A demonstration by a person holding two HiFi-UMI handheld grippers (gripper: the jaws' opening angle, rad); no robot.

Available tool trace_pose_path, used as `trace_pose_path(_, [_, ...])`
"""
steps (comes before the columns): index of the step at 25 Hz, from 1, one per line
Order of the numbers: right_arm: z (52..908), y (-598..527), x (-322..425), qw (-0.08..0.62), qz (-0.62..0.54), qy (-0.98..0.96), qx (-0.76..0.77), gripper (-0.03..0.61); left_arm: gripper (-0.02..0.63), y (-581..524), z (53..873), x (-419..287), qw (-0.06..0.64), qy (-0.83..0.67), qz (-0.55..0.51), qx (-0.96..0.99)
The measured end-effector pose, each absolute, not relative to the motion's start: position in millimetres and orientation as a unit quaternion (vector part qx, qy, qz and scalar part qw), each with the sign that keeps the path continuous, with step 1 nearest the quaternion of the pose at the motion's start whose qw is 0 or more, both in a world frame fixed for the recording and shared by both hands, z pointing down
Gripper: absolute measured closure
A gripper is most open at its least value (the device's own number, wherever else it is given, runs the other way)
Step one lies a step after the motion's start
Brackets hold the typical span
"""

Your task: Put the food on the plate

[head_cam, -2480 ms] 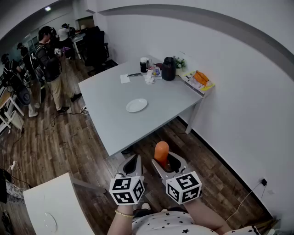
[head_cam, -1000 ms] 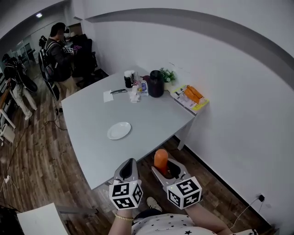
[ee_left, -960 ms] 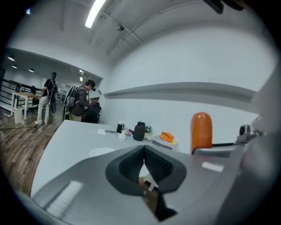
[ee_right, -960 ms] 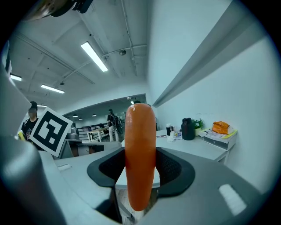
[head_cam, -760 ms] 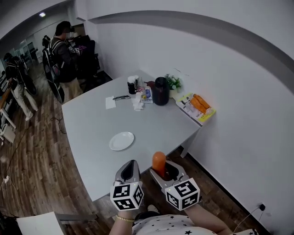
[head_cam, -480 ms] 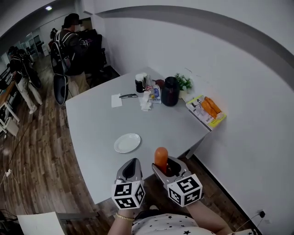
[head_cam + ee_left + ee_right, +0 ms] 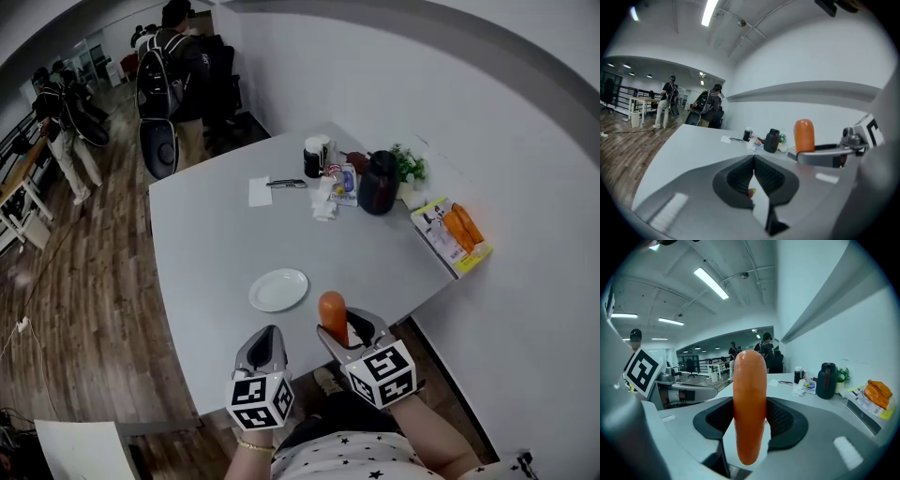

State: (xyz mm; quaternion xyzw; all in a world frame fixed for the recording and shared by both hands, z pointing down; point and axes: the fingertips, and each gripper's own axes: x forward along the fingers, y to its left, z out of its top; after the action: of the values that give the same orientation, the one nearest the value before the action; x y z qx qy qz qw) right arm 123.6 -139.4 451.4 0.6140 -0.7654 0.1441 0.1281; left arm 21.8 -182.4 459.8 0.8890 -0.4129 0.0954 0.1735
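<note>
- Firstly, at the upper left of the head view, people with dark backpacks (image 7: 173, 56) are standing on the wooden floor, well apart from the work.
- At the lower centre, slightly left, the left gripper (image 7: 269, 334) is hovering over the near edge of the pale grey table (image 7: 206, 244). Its jaws are pressing together with nothing between them.
- Just above it in the frame, the small round white plate (image 7: 278, 290) is lying bare close to the table's near edge.
- Right of the plate, the smooth orange sausage-shaped piece of food (image 7: 332, 312) is standing upright in the right gripper (image 7: 349, 328). The jaws are clamping it around its lower half, leaving both rounded ends free. It is hanging just beside the plate, not yet on it.
- The food is looking light and fairly firm, but its glossy, rounded skin is probably making it slippery and prone to rolling once laid down. The grip low on the body seems the soundest hold, with a low, gentle release over the plate's centre.
- At the upper right, a black jug (image 7: 380, 183) and a yellow tray of orange items (image 7: 455, 234) are sitting near the table's far side.
</note>
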Motion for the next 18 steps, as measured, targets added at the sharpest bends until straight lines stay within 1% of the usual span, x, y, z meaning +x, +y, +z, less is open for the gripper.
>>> trace_pose_path(6, [475, -194, 131, 0.173, 0.142, -0.798, 0.559, 0.364, 0.606, -220, 466, 12, 0.169, -0.447, 0.084, 0.875])
trace_pose_path(9, [490, -221, 130, 0.21, 0.139, -0.817, 0.519, 0.364, 0.606, -235, 471, 7, 0.169, -0.468, 0.086, 0.863])
trace_pose_path(13, [513, -256, 130, 0.281, 0.117, -0.838, 0.452, 0.364, 0.606, -251, 477, 3, 0.174, -0.496, 0.085, 0.846])
trace_pose_path(18, [546, -286, 117, 0.399, 0.058, -0.852, 0.335, 0.364, 0.606, -260, 481, -4, 0.178, -0.526, 0.09, 0.827])
